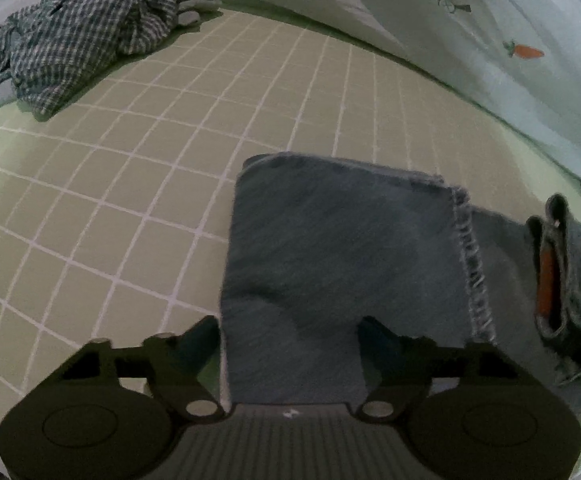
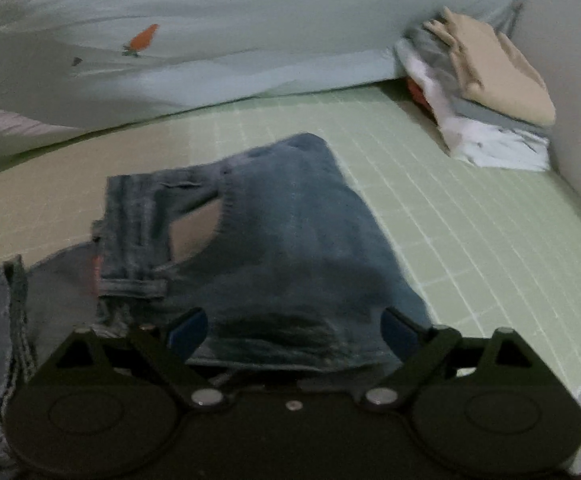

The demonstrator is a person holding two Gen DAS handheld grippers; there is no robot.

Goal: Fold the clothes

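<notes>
1. Where the left wrist view starts, at its upper left, a crumpled checked shirt (image 1: 82, 36) lies on the green grid mat (image 1: 130, 184), well apart from the jeans.
2. In the lower centre, the left gripper (image 1: 288, 340) hangs over the folded jeans (image 1: 342, 260). Its jaws stand partly apart; the left finger is beside the denim's left edge and the right finger is over the cloth. Whether the pads press on the denim I cannot tell.
3. At the right edge of that view, the waistband with an orange lining (image 1: 546, 276) bunches up, and pale bedding with a carrot print (image 1: 524, 51) fills the upper right.
4. In the right wrist view, a frayed denim hem (image 2: 6, 320) shows at the lower left.
5. The waist end of the jeans (image 2: 282, 240) fills the centre, pocket opening towards the left.
6. The right gripper (image 2: 294, 334) at the bottom centre has its jaws wide over the denim, clamping nothing.
7. A stack of folded clothes (image 2: 490, 112) sits at the upper right, beside a wall.
</notes>
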